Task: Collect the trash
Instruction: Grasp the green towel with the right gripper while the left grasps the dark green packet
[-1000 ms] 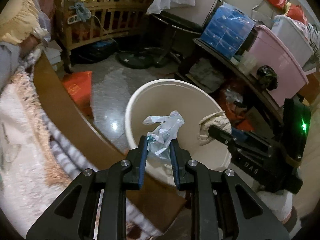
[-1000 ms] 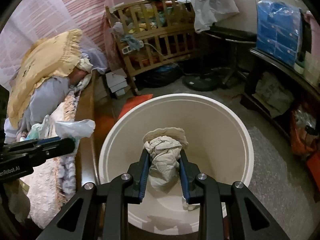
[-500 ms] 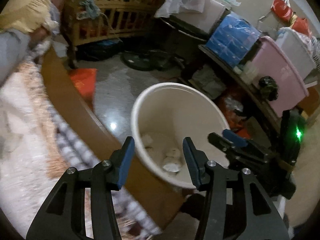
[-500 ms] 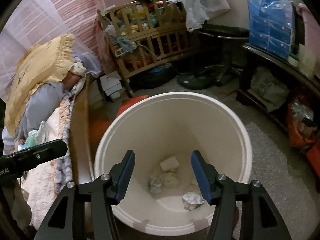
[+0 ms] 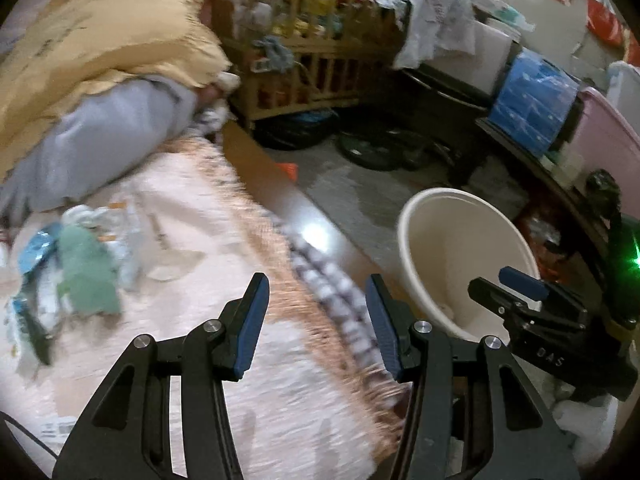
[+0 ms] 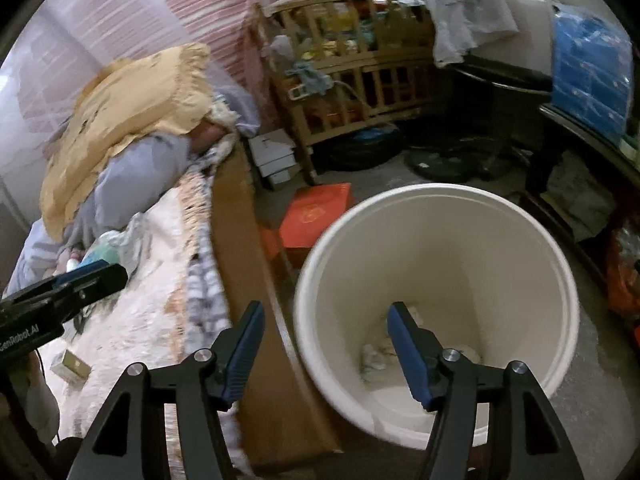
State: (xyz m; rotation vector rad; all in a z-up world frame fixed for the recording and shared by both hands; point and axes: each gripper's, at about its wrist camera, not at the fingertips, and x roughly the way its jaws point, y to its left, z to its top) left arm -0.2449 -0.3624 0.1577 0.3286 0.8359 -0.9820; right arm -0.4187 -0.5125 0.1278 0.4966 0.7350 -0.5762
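Several crumpled scraps (image 6: 376,354) already lie in white bin (image 6: 440,280); left gripper (image 5: 316,320), right gripper (image 6: 326,346) both spread wide, empty; wrapper litter (image 5: 76,264) on bed (image 5: 192,320) still uncollected.

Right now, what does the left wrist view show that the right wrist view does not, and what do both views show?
Only the left wrist view shows the blurred pile of trash on the bed cover, blue, green and white pieces, and the pink bin at the far right.

Only the right wrist view shows the crumpled pieces at the bottom of the white bucket, the red box on the floor beside it, and a small carton on the bed.

Both show the bucket, the yellow pillow, the wooden crib, and both tongs open and empty: left, right.
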